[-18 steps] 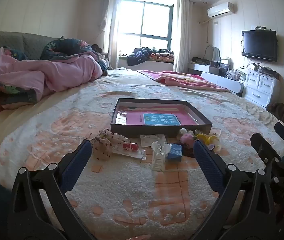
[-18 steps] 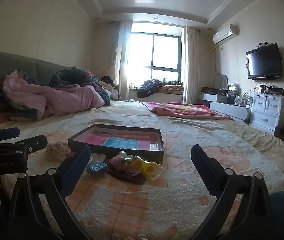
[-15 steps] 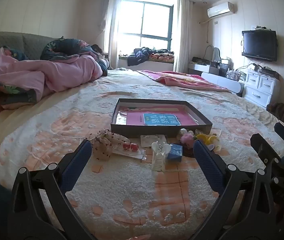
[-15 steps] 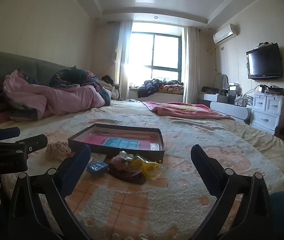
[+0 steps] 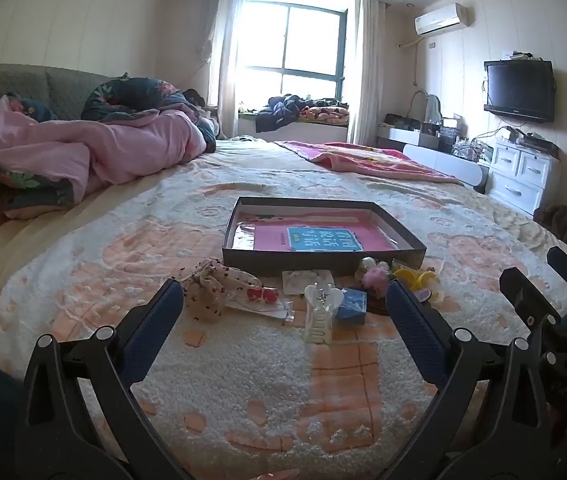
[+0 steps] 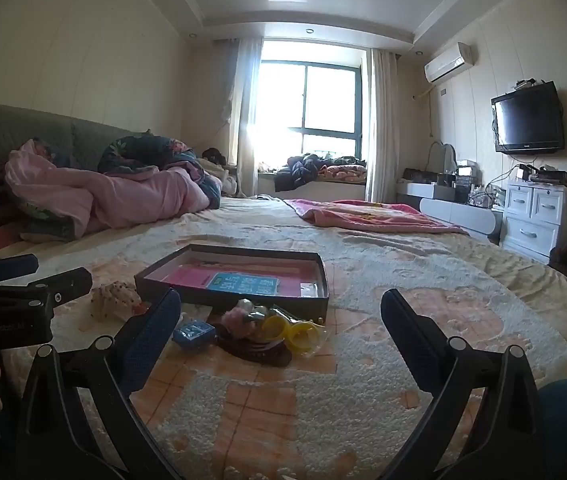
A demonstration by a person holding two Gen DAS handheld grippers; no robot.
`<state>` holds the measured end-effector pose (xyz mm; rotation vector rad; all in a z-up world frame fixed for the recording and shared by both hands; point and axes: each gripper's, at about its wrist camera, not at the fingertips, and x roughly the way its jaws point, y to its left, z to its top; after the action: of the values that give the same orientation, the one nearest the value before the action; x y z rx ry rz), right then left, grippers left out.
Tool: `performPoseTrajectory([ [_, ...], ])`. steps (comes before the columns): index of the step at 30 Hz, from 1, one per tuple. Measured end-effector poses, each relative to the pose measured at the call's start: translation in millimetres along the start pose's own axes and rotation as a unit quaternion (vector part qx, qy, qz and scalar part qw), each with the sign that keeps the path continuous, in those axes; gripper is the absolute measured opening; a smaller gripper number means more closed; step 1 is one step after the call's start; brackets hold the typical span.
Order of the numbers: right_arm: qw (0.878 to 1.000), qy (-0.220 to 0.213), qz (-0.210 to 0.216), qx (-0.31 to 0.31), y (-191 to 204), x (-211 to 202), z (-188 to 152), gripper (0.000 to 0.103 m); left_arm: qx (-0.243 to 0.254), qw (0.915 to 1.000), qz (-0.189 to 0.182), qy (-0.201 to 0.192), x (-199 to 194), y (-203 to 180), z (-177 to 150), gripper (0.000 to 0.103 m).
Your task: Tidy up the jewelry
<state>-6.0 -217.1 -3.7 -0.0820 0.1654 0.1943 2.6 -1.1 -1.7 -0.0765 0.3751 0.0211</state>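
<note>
A shallow dark box (image 5: 407, 240) with a pink and blue liner lies on the bed; it also shows in the right wrist view (image 6: 227, 300). In front of it lie small pieces: a dotted fabric scrunchie (image 5: 207, 286), red earrings on a card (image 5: 261, 294), a white hair claw (image 5: 319, 312), a small blue box (image 5: 353, 302), a pink pom-pom (image 5: 375, 278) and yellow rings (image 6: 293, 330). My left gripper (image 5: 283, 320) is open and empty, just short of the pile. My right gripper (image 6: 279, 328) is open and empty, near the yellow rings.
The bed has a knobbly cream and orange blanket (image 5: 243, 380). A pink quilt (image 5: 95, 156) is heaped at the back left. White drawers (image 5: 523, 176) and a wall television (image 5: 519, 84) stand at the right. The other gripper shows at each view's edge.
</note>
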Motion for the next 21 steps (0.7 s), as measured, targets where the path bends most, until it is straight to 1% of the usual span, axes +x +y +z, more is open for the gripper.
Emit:
performPoseTrajectory([
  [15,1.000,0.002,0.002,0.002,-0.5,0.2,-1.4,0.097,0.000,1.0000,0.004,-0.002,4.6,4.5,2.4,0.093],
  [21,1.000,0.003,0.002,0.002,-0.2,0.2,-1.6,0.097,-0.001,1.0000,0.006,-0.006,-0.1,5.6,6.0,0.093],
])
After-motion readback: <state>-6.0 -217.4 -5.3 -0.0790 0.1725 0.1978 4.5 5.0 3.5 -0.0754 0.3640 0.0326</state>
